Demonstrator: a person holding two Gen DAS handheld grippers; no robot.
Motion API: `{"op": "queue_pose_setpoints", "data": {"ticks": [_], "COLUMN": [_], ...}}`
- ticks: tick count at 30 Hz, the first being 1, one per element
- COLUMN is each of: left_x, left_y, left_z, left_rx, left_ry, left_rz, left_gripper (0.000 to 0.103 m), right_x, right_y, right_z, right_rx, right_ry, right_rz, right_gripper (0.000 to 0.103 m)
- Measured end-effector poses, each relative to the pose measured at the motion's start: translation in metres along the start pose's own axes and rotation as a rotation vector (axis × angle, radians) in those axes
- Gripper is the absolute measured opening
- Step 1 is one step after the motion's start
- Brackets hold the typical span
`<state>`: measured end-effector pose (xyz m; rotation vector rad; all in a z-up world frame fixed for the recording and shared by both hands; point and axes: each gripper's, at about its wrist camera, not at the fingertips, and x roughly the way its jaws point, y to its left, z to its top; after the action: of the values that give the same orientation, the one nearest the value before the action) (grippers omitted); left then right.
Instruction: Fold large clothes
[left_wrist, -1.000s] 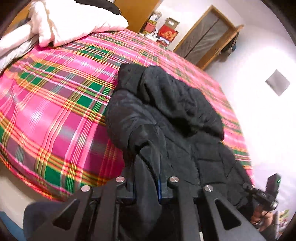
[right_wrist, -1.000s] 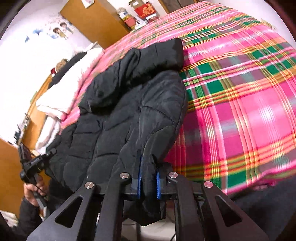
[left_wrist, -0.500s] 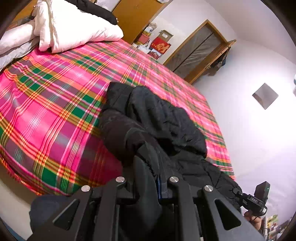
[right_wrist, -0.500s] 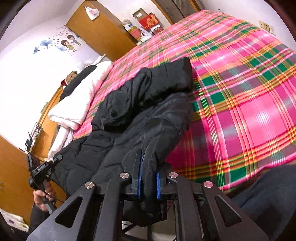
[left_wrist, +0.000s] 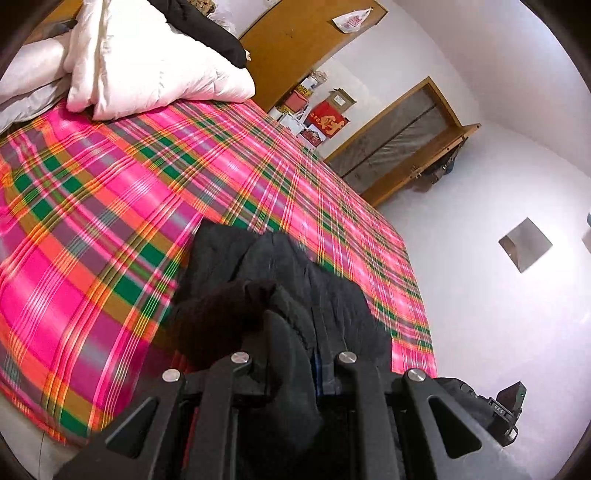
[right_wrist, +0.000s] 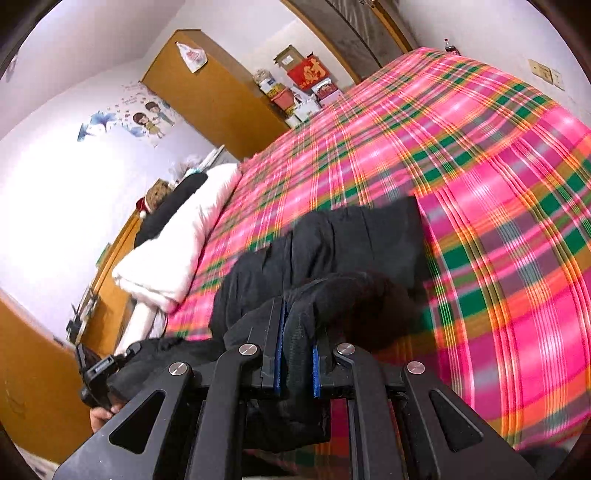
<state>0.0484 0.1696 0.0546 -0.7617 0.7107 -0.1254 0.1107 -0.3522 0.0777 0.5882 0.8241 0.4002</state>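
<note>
A black padded jacket (left_wrist: 280, 280) lies bunched near the front edge of the bed with the pink plaid cover (left_wrist: 110, 192). My left gripper (left_wrist: 291, 354) is shut on a fold of the jacket and holds it raised. My right gripper (right_wrist: 295, 350) is shut on another edge of the jacket (right_wrist: 351, 243), with cloth squeezed between its blue pads. The rest of the jacket hangs between the two grippers, folded over itself. The right gripper also shows at the lower right of the left wrist view (left_wrist: 506, 410).
White duvets (left_wrist: 147, 70) and a dark pillow lie at the head of the bed. A wooden wardrobe (right_wrist: 214, 92), boxes (right_wrist: 306, 77) and a door (left_wrist: 402, 144) stand beyond the bed. The plaid cover (right_wrist: 498, 184) spreads wide beyond the jacket.
Both grippers have risen and moved forward over the bed, carrying the jacket's lower edge up and over. The jacket now looks shorter and more bunched.
</note>
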Motion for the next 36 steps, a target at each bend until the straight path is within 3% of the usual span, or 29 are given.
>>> {"op": "queue_pose_setpoints", "data": {"ticks": [6,12,19,23,25,27,28,30,32,36], "left_x": [0.07,0.154,0.244,0.256,0.252,0.24,0.233,0.224,0.22,0.205], "left_y": [-0.006,0.007,0.04,0.046,0.046,0.045,0.046,0.045,0.042,0.034], "left_z": [0.052,0.085,0.092,0.095,0.099,0.106,0.109,0.112,0.115,0.12], "left_rx": [-0.001,-0.025,-0.069,-0.091,-0.114,-0.134,-0.141,-0.152,-0.142,-0.107], "left_ry": [0.023,0.086,0.197,0.208,0.211,0.172,0.148,0.113,0.103,0.074], "left_rz": [0.032,0.103,0.189,0.159,0.127,0.073,0.051,0.03,0.05,0.057], "left_gripper": [0.016,0.016,0.025,0.029,0.039,0.052,0.061,0.069,0.07,0.074], "right_x": [0.057,0.138,0.214,0.215,0.206,0.188,0.182,0.169,0.162,0.144], "right_y": [-0.012,-0.052,-0.103,-0.118,-0.121,-0.122,-0.122,-0.12,-0.112,-0.083], "right_z": [0.055,0.1,0.106,0.104,0.108,0.112,0.113,0.116,0.115,0.115], "right_rx": [0.062,0.188,0.342,0.42,0.468,0.5,0.504,0.463,0.401,0.224], "right_ry": [0.02,0.098,0.209,0.204,0.18,0.105,0.077,0.025,0.0,-0.037], "right_rz": [-0.035,-0.075,-0.1,-0.024,0.053,0.134,0.144,0.099,0.014,-0.03], "right_gripper": [0.011,0.013,0.023,0.032,0.047,0.076,0.077,0.077,0.077,0.077]}}
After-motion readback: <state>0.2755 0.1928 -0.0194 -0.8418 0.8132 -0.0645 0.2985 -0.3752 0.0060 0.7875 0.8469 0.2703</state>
